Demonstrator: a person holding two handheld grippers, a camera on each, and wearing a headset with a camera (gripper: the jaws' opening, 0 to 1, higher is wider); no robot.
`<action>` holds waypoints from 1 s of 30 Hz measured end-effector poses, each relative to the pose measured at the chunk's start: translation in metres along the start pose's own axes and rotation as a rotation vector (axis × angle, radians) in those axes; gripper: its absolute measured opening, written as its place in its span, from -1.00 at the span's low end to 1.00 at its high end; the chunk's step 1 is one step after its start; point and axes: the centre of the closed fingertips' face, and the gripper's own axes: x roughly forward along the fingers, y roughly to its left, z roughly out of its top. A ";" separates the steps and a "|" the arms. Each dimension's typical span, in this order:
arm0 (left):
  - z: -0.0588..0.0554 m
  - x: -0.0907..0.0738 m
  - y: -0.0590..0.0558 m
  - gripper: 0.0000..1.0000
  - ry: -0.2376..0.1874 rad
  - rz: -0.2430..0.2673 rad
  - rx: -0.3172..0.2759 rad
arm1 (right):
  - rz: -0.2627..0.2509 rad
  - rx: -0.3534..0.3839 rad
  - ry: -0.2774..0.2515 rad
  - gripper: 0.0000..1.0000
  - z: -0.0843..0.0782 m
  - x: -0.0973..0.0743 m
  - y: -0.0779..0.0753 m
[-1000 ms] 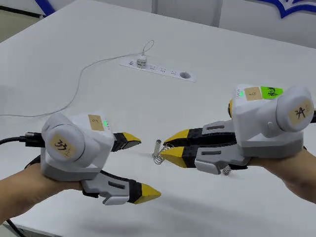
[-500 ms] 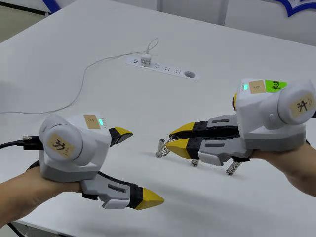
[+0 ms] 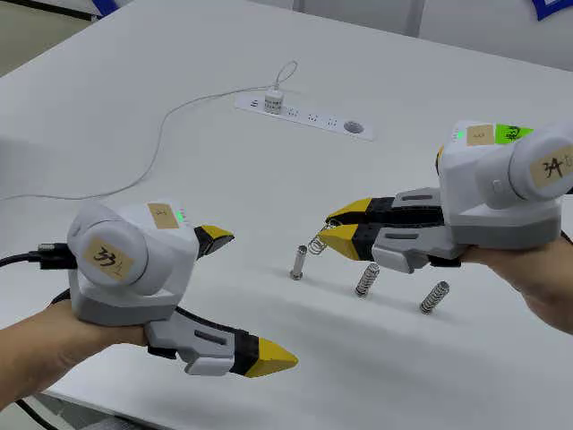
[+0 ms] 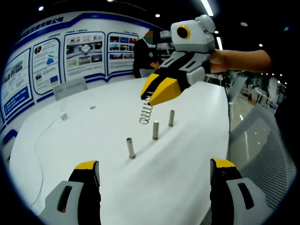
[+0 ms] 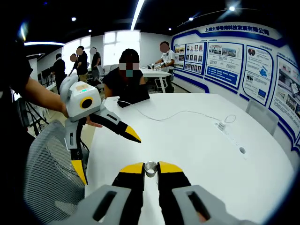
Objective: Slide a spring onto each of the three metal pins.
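Near the middle of the head view, the right gripper [image 3: 329, 227] is pinching a spring [image 3: 316, 244] by its top end. The spring is hanging just up and right of the bare pin [image 3: 298, 262], not on it yet. Two other pins [image 3: 364, 279] further right are already wearing springs. At the lower left, the left gripper [image 3: 243, 300] is hovering, jaws spread wide, holding nothing. The dangling spring could be missing the pin's tip, knocking the thin pin over, or bending if pushed down crooked.
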 end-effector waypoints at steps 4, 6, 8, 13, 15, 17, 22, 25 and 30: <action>-0.002 -0.001 0.006 1.00 0.007 0.029 0.000 | -0.046 -0.013 0.033 -0.78 -0.007 0.007 -0.012; -0.002 -0.001 0.006 1.00 0.004 0.032 -0.007 | -0.051 -0.008 0.043 -0.78 -0.010 0.011 -0.014; -0.001 -0.003 0.007 1.00 0.000 0.035 -0.009 | -0.050 -0.006 0.052 -0.78 -0.013 0.015 -0.016; -0.005 -0.005 0.009 1.00 0.010 0.046 -0.017 | -0.046 0.015 0.068 -0.78 -0.018 0.027 -0.019; -0.007 -0.005 0.009 1.00 0.013 0.049 -0.020 | -0.047 0.022 0.074 -0.78 -0.020 0.032 -0.020; -0.009 -0.005 0.008 1.00 0.016 0.049 -0.020 | -0.052 0.022 0.083 -0.78 -0.022 0.036 -0.022; -0.012 -0.003 0.008 1.00 0.016 0.049 -0.030 | -0.041 0.022 0.115 -0.78 -0.029 0.044 -0.020; -0.015 -0.002 0.007 1.00 0.009 0.057 -0.051 | -0.045 0.009 0.131 -0.77 -0.032 0.047 -0.022; -0.021 -0.001 0.005 1.00 0.015 0.055 -0.064 | -0.040 0.027 0.127 -0.77 -0.033 0.050 -0.024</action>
